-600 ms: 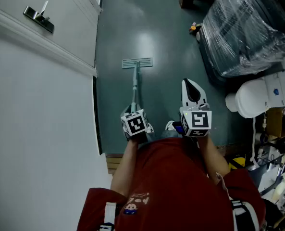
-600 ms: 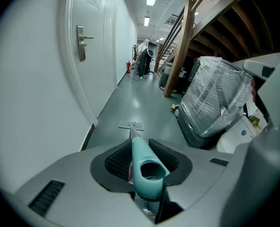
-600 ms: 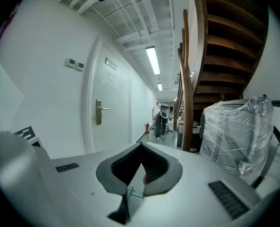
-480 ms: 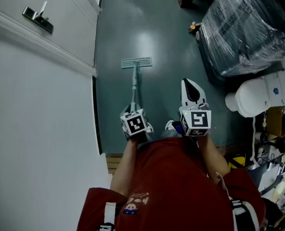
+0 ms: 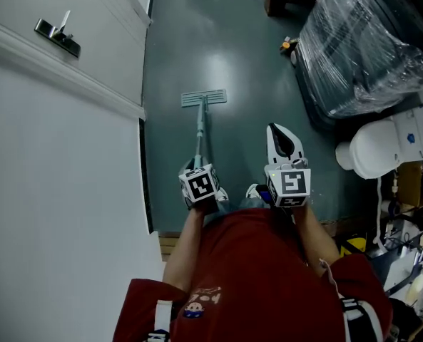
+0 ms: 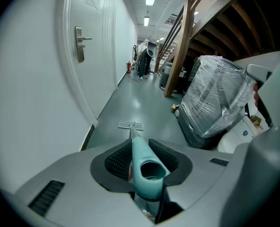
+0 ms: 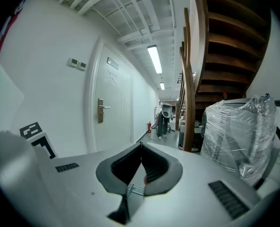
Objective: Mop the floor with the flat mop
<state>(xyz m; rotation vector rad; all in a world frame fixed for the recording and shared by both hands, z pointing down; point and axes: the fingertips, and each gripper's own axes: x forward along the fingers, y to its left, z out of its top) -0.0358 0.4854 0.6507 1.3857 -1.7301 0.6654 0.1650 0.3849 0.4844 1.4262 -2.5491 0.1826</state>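
Mopping looked mid-go: the flat mop (image 5: pixel 204 98) had its head down on the green floor (image 5: pixel 247 55) just above centre of the head view, and I couldn't tell how much was already wiped. The left gripper (image 6: pixel 140 161) was clamped narrow round the handle's top end. The right gripper (image 7: pixel 140 148) hung beside it, jaws pinched together on nothing.

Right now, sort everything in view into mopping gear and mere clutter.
Job: flat mop, left gripper shut on its handle, floor.
Lying about: plastic-wrapped bundle, white rounded object, small orange item, door; right gripper shut, empty.
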